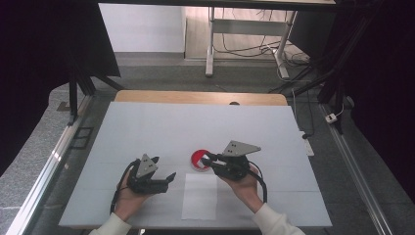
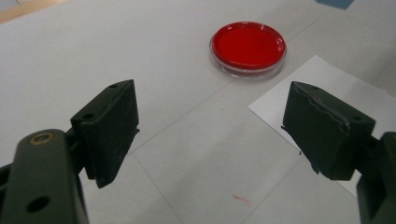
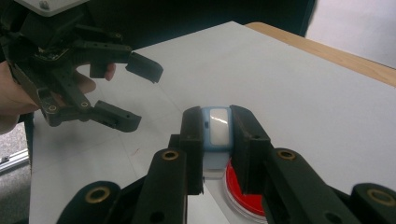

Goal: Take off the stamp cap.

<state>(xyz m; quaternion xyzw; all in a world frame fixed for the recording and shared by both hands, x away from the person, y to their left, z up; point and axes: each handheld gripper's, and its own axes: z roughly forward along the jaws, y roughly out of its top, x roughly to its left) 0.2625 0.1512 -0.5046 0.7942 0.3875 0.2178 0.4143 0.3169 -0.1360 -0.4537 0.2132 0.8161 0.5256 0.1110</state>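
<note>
Hidden: the right hand-held gripper (image 3: 218,135) covers part of the round clear-rimmed dish with red filling (image 2: 248,47).
Held thing: small pale-blue rectangular block with a glossy white face (image 3: 218,125) — upright, directly above the dish, clenched by the right gripper.
Left hand-held gripper (image 2: 210,128): released, jaws wide apart — holding nothing.
Dish: on the white desk (image 1: 161,127), beside a white paper sheet (image 1: 199,196).

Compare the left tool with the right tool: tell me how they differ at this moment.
The left tool stands wide open with nothing between its jaws; the right tool is shut on a small light-blue object. The left tool is beside the red petri dish; the right tool is directly above it. Both are black and hand-held.
</note>
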